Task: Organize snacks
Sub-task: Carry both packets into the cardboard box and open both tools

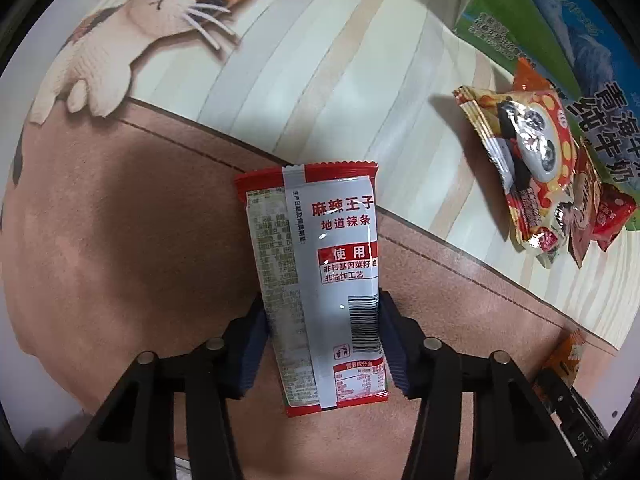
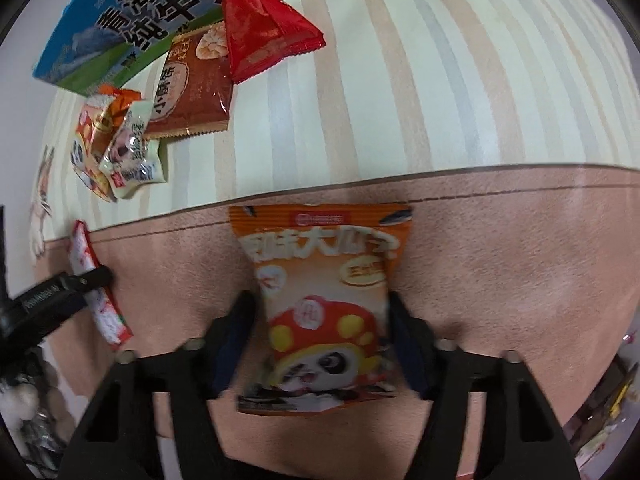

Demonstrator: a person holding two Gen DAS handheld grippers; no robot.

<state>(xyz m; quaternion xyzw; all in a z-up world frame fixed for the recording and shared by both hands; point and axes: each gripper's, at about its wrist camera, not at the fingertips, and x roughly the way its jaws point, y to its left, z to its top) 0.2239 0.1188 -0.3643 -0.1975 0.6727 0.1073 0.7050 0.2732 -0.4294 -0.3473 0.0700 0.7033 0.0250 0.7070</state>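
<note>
Left wrist view: left gripper [image 1: 322, 328] points down, fingers [image 1: 246, 344] pinching the red-and-white spicy-strip packet [image 1: 320, 280] by its long edges, over the pink part of the cloth [image 1: 120, 240]. The film is glossy, so it may slide or buckle out. The snack pile [image 1: 540, 184] lies well apart, against the milk carton [image 1: 560, 40].

Right wrist view: right gripper [image 2: 322, 344] around the orange panda packet [image 2: 324, 304], fingers [image 2: 230, 344] flanking its sides; firm contact cannot be told. With loose pressure the puffy bag could drop. The left gripper is near at the left edge, so a collision is possible.
</note>
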